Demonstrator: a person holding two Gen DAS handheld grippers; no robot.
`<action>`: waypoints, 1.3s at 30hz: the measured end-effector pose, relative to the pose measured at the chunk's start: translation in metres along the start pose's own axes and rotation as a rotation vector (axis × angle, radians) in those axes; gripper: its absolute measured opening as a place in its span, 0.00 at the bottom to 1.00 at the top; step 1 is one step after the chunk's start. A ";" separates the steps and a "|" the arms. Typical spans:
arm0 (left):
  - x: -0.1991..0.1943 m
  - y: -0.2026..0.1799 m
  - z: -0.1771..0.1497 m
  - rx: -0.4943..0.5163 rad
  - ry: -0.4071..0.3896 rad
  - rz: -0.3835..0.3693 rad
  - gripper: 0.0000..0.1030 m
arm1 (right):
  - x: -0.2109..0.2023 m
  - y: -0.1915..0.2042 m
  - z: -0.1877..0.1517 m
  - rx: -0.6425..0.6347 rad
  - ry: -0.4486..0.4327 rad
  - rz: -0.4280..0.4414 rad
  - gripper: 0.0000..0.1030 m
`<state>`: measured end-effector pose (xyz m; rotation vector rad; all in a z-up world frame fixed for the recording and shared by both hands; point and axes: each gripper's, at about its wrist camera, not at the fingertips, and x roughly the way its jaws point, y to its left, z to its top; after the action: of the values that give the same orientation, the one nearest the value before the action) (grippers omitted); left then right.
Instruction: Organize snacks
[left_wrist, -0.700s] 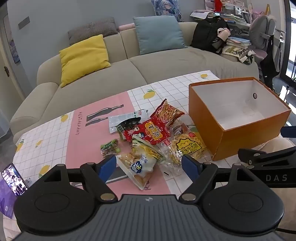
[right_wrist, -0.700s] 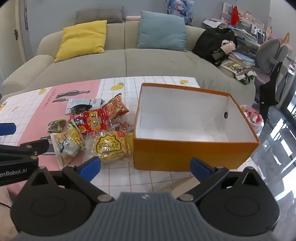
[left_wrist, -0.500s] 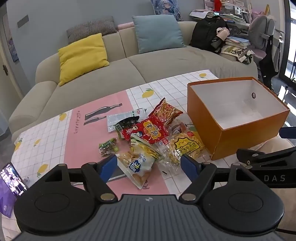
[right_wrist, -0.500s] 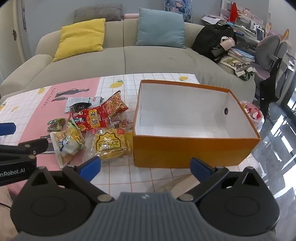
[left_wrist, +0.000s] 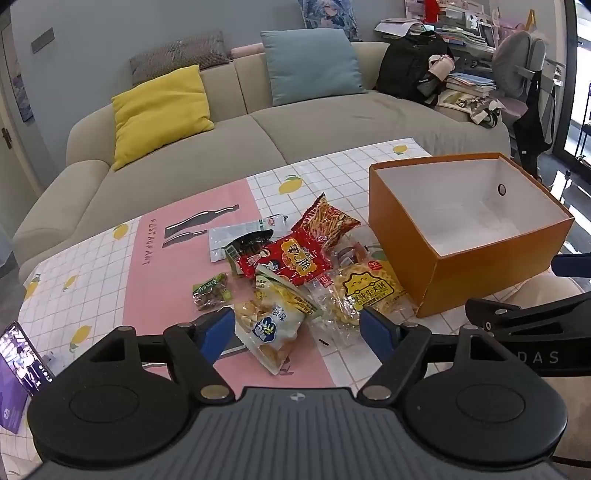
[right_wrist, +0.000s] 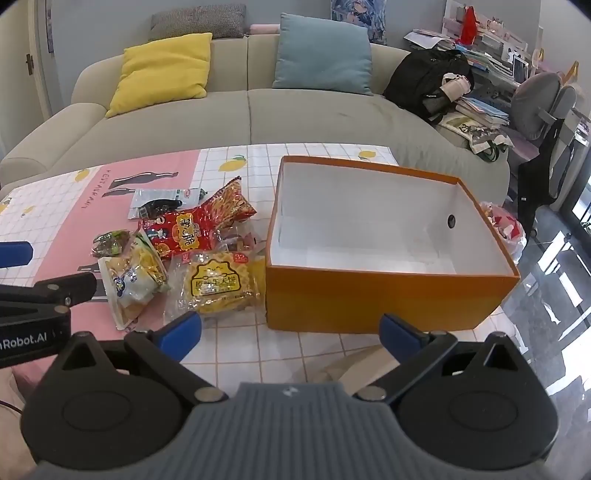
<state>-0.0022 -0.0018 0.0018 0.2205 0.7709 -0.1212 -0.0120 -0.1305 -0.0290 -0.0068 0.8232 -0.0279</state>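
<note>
A pile of snack packets lies on the table left of an empty orange box (left_wrist: 476, 266) (right_wrist: 384, 299). It includes a white-and-blue chip bag (left_wrist: 273, 325) (right_wrist: 129, 284), a yellow cracker pack (left_wrist: 369, 291) (right_wrist: 218, 284), a red packet (left_wrist: 291, 258) (right_wrist: 181, 234), a red stick-snack bag (left_wrist: 327, 221) (right_wrist: 229, 203), a small green packet (left_wrist: 210, 291) (right_wrist: 110, 240) and a clear white pouch (left_wrist: 240, 236) (right_wrist: 162, 199). My left gripper (left_wrist: 299, 332) is open, held above the chip bag. My right gripper (right_wrist: 291, 332) is open, near the box's front wall.
The table carries a pink and white lemon-print cloth (left_wrist: 110, 280). A phone (left_wrist: 22, 358) stands at the near left edge. A beige sofa (left_wrist: 258, 140) with yellow and blue cushions stands behind. A cluttered chair and bags (right_wrist: 480, 103) stand at the right.
Both views have shifted slightly: the snacks and box sit a little lower and nearer in the frames. Both grippers stay open and empty.
</note>
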 end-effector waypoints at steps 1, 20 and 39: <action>0.000 0.000 0.000 0.000 0.001 0.001 0.87 | 0.000 0.000 -0.001 0.000 0.000 0.000 0.97; 0.000 0.002 0.002 -0.009 0.006 -0.003 0.87 | 0.000 0.001 0.000 -0.014 0.002 -0.028 0.97; -0.001 0.001 0.002 -0.013 0.004 -0.007 0.87 | 0.000 0.000 0.002 -0.017 0.008 -0.052 0.97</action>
<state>-0.0011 -0.0011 0.0037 0.2058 0.7763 -0.1222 -0.0108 -0.1310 -0.0276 -0.0442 0.8317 -0.0696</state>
